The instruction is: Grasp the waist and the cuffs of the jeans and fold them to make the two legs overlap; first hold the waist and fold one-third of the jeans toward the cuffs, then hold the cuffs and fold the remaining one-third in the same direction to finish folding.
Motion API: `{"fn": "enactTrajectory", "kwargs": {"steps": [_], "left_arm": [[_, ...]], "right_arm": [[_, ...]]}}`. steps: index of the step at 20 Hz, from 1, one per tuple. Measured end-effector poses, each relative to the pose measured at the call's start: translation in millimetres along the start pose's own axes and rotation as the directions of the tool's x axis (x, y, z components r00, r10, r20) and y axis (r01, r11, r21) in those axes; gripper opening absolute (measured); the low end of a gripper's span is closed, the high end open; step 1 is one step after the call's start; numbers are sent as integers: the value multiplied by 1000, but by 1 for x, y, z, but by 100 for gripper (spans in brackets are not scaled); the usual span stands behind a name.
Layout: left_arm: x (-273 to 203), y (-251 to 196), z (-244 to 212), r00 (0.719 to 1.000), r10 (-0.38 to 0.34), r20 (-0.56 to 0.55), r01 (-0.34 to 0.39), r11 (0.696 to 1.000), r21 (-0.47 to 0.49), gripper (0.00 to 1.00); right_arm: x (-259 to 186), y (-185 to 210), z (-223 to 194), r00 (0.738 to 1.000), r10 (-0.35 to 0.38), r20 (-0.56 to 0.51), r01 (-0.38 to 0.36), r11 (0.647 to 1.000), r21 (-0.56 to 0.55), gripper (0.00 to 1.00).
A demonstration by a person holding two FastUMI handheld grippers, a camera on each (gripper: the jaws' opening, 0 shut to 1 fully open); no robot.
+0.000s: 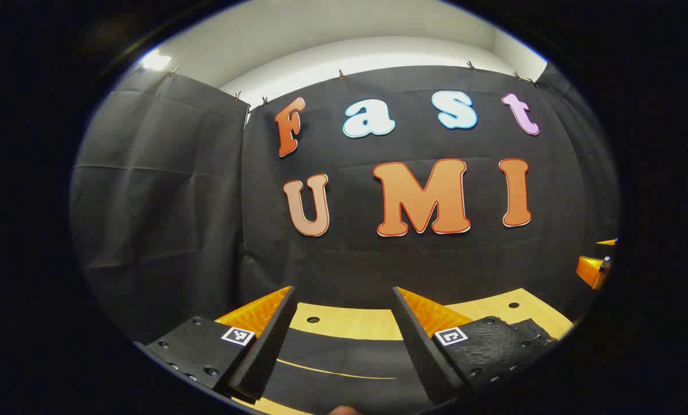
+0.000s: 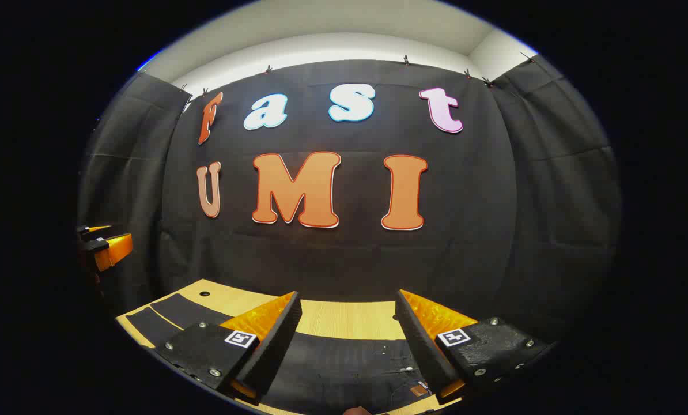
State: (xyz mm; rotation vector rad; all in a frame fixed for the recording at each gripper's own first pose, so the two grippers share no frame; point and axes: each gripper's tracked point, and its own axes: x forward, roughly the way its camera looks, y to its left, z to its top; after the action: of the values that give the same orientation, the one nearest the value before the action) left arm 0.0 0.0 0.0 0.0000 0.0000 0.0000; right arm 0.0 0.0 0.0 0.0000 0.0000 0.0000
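Two grippers were held above a pale wood-grain table [image 1: 350,324], each with its fingers spread apart and nothing between them. The left gripper [image 1: 344,323] was seen over dark jeans [image 1: 344,360] laid flat across the near table, with a thin pale stitched seam curving over the cloth. The right gripper [image 2: 348,325] was seen above the jeans [image 2: 344,360] too, where small metal rivets and a brown patch at the near edge were noted; its writing could not be read. Small square black-and-white markers were fixed on each finger mount. Round holes were seen in the tabletop.
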Motion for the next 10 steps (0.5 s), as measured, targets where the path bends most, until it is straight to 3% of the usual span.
{"fn": "enactTrajectory", "kwargs": {"steps": [10], "left_arm": [[0,-10,2,1000,-13,17,13,999,31,100]], "right_arm": [[10,8,-3,1000,21,-8,-21,1000,-5,98]]}}
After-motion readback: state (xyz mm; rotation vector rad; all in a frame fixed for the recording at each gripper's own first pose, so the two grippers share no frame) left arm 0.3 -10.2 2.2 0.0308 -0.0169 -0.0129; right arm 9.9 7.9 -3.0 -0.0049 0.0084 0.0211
